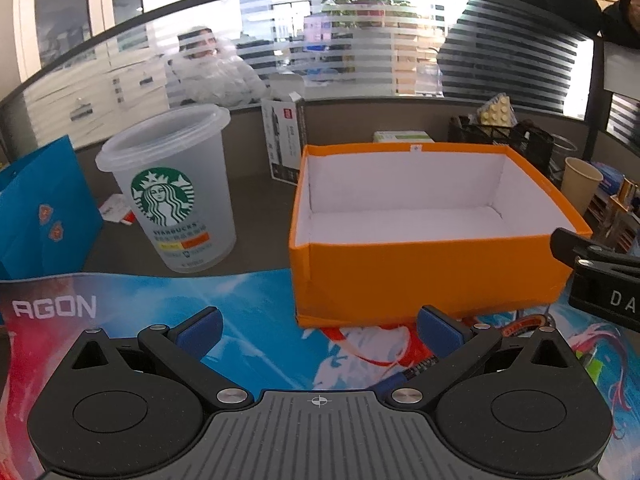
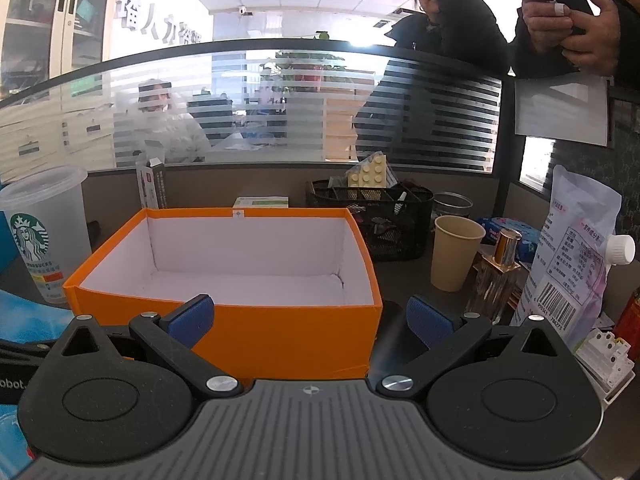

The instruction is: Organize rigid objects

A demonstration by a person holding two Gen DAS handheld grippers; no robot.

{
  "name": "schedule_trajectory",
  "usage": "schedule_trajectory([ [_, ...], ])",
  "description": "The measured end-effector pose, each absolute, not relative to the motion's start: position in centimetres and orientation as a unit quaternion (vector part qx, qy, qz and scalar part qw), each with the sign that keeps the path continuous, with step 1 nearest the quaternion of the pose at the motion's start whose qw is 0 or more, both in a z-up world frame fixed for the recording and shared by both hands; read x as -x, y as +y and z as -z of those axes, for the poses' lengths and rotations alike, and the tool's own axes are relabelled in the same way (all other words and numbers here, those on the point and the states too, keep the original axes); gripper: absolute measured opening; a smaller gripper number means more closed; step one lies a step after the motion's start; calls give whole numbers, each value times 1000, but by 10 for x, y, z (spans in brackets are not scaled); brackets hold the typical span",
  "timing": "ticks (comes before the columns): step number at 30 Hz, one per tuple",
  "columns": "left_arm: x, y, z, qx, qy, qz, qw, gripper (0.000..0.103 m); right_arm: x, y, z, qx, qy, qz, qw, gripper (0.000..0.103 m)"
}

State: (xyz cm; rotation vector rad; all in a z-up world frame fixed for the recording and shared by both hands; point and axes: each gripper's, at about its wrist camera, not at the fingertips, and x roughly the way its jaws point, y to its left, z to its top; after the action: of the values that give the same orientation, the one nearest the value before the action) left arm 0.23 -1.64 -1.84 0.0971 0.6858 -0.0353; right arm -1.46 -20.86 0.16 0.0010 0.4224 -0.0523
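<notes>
Both tongs wide, nothing held: left tongs (image 1: 319,330) & right tongs (image 2: 310,320) near orange box (image 2: 224,276) on desk (image 2: 404,276).

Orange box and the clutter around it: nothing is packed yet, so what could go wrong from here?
1. The frosted plastic cup is tall and looks light; an open left gripper closing high on it may tip it.
2. On the right, the paper cup, gold-capped bottle and spout pouch stand close together, so the right gripper could knock a neighbour.
3. The orange box lies partly on the printed mat and may slide if bumped.
</notes>
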Motion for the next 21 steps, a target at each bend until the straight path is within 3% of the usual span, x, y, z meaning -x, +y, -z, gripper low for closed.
schedule_trajectory([
  [12,0,-13,26,-45,350,16,935,103,15,-204,-1,9,211,18,977,103],
  [17,15,-4,38,-49,362,-9,931,103,48,-220,-6,30,149,-47,987,103],
  [21,29,4,57,-36,384,-24,923,103,65,-239,14,34,166,-115,979,103],
])
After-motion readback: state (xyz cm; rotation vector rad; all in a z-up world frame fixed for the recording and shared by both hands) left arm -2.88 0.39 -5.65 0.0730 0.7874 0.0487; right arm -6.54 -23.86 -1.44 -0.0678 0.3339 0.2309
